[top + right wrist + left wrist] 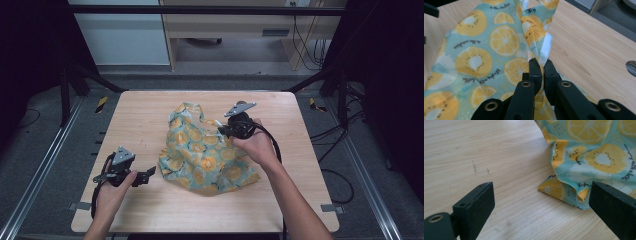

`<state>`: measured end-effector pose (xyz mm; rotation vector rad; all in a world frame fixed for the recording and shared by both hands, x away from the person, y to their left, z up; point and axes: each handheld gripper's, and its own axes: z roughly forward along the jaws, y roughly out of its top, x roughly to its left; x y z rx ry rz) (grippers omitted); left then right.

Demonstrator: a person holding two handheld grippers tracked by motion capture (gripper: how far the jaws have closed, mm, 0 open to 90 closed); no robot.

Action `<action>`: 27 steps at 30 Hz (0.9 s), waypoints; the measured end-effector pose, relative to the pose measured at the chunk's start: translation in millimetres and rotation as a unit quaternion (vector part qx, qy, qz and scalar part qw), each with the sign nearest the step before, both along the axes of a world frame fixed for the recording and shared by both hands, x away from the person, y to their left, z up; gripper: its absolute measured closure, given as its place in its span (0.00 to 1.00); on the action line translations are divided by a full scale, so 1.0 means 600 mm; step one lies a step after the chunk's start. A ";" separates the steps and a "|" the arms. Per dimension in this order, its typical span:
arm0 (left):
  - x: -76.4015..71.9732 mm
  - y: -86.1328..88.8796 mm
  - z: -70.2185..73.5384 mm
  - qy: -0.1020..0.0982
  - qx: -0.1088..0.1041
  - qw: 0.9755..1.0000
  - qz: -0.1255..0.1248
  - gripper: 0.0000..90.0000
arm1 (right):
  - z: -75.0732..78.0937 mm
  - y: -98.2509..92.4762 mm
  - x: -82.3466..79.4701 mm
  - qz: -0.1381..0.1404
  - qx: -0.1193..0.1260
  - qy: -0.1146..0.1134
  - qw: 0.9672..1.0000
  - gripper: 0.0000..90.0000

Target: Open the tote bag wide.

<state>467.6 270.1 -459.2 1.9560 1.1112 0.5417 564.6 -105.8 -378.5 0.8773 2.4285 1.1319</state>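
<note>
A light wooden table (150, 115) stands on grey carpet (45, 135), ringed by a black metal frame (200, 10). At twelve o'clock sits a pale wooden desk (225, 25), cables (305, 45) trailing at one o'clock.

Place: lab or recording workspace | Evidence: wooden table (150, 120) inside black metal frame (75, 75); floor rails (47, 150); loose cables (310, 45) on grey floor; pale desk (235, 25) behind

Cloth (596, 152) runs off the frame's edges (top, right).
</note>
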 end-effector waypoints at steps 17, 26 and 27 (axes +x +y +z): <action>-0.007 -0.007 0.073 -0.043 -0.017 0.999 0.002 0.10 | 0.045 0.041 -0.100 0.069 0.024 -0.043 0.996 0.98; -0.001 -0.024 0.136 -0.070 -0.025 0.997 0.005 0.10 | 0.009 0.059 -0.183 0.112 0.019 -0.043 0.993 0.98; 0.008 -0.031 0.152 -0.070 -0.024 0.997 0.002 0.10 | 0.002 0.060 -0.189 0.115 0.017 -0.040 0.992 0.98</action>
